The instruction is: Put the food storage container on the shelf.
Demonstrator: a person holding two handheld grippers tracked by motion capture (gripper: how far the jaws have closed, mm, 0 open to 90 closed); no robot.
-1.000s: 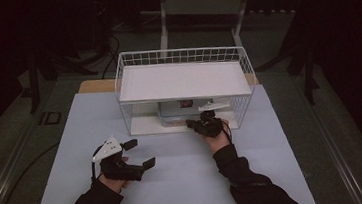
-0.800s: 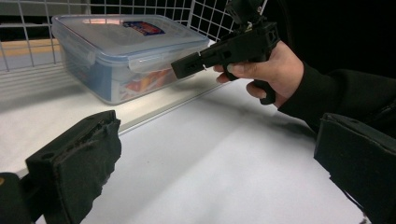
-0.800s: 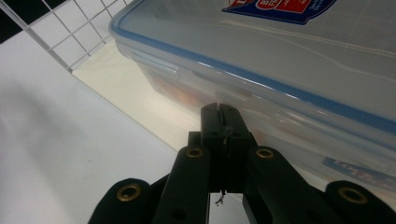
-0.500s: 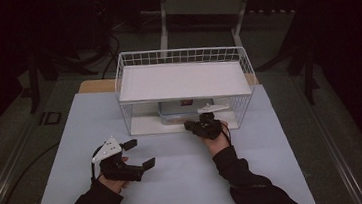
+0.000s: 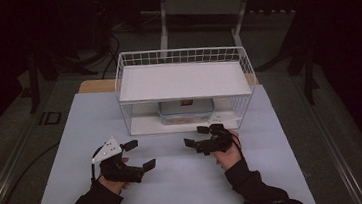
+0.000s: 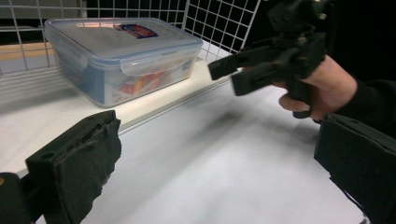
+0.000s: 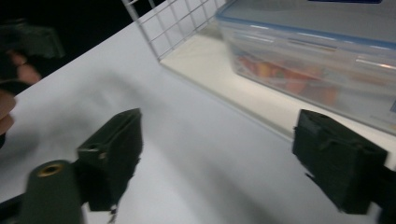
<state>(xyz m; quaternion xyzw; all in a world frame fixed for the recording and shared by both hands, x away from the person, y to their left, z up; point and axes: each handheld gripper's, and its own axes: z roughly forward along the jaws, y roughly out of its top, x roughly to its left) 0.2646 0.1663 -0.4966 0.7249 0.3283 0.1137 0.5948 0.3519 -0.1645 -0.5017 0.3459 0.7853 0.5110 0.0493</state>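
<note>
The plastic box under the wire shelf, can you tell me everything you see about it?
The box is a clear plastic rectangle with rounded corners and a see-through lid clipped shut by side flaps. A red and blue label sits on the lid. Something red and orange shows inside, too blurry to name. It lies flat on the white bottom board of the wire rack, under the top shelf. Nothing grips it; both grippers are out front with jaws open.

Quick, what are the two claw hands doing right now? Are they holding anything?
Left gripper: open, holding nothing, over the white table.
Right gripper: open, holding nothing, in front of the plastic box.
</note>
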